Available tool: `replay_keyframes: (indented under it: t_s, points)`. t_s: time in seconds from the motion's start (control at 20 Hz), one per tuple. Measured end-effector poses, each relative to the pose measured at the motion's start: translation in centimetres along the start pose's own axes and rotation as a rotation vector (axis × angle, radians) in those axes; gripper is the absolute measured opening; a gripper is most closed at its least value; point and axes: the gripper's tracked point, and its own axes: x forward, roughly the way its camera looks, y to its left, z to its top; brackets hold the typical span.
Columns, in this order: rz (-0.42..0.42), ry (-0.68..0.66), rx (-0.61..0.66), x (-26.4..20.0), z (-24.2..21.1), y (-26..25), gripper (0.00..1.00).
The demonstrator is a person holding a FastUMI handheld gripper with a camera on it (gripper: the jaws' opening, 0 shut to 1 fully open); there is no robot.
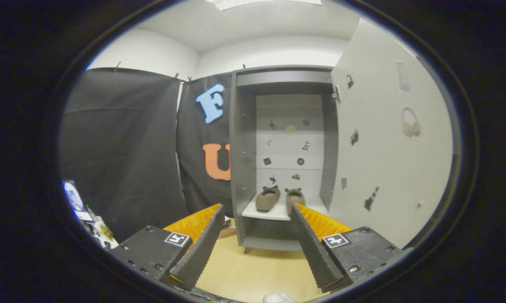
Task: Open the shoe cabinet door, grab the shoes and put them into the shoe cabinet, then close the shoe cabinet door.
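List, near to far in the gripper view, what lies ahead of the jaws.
Open gripper, holding nothing → bare floor → shoe cabinet with door swung open → two shoes on its shelf → cabinet's back panel.

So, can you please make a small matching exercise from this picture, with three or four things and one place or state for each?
Things:
1. shoes
2. cabinet door
3. gripper
4. floor

Places or states:
A. swung open, to the right of the cabinet
B. open, holding nothing
C. side by side on the lower shelf
D. pale wood, under the fingers

Pairs: 1-C, 2-A, 3-B, 4-D
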Motion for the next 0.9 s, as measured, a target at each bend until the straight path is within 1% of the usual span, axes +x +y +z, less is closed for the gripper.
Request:
replay_keyframes:
  t_s: [0.15, 0.3, 0.4, 0.5, 0.6, 0.7, 0.8, 0.9]
  points:
    - [-0.054, 0.006, 0.015, -4.7, -0.2, -3.7, 1.00]
    - [-0.163, -0.010, 0.023, -8.7, 0.5, -9.0, 1.00]
    - [-0.215, -0.018, 0.038, -10.6, 1.0, -11.7, 1.00]
    - [-0.284, -0.017, 0.048, -12.4, 0.8, -15.4, 1.00]
    - [-0.326, -0.027, 0.050, -13.6, 1.1, -18.8, 1.00]
    - [-0.338, -0.027, 0.053, -13.8, 1.0, -21.7, 1.00]
    - [-0.336, -0.014, 0.054, -13.1, 0.5, -24.2, 1.00]
    - [-0.302, 0.005, 0.061, -11.5, 0.0, -25.6, 1.00]
